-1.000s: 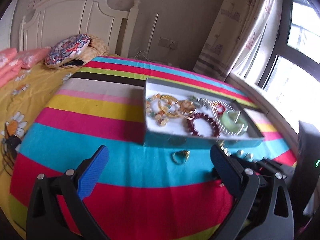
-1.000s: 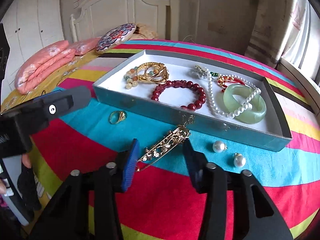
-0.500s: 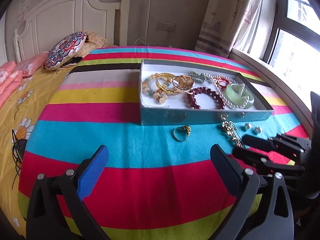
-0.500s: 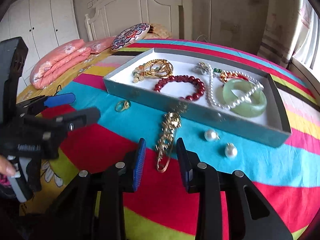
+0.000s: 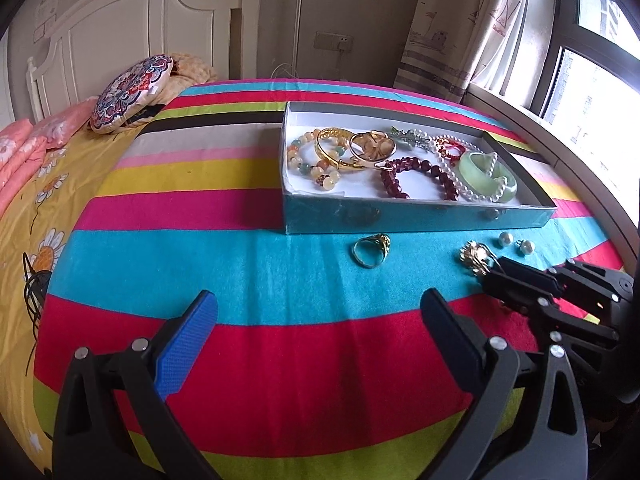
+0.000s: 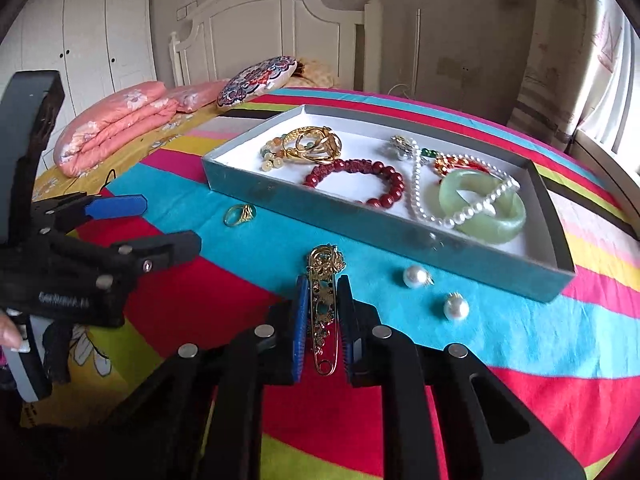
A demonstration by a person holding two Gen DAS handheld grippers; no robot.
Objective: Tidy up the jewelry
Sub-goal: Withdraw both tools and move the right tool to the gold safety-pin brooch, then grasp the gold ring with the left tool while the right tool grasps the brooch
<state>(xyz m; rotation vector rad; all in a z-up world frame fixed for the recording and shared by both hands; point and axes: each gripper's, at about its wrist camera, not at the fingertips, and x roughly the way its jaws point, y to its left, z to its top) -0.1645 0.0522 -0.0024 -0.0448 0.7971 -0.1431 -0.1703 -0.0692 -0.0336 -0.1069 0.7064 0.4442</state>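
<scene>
Left wrist view: the left gripper hangs wide open, holding nothing, over the bed's striped blanket; the gold ring lies ahead, beside the tray.

Right wrist view: the right gripper, jaws just closing, flanks the gold brooch lying between them on the blanket; whether they grip it cannot be told.

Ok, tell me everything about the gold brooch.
The brooch is an ornate gold-coloured pin: openwork filigree with teal showing through, and a plain safety-pin loop at its near end. It lies lengthwise between the right gripper's blue pads, whose jaws have just been closing and now sit against its sides. Its head points toward the box, short of it, over the teal stripe.
</scene>
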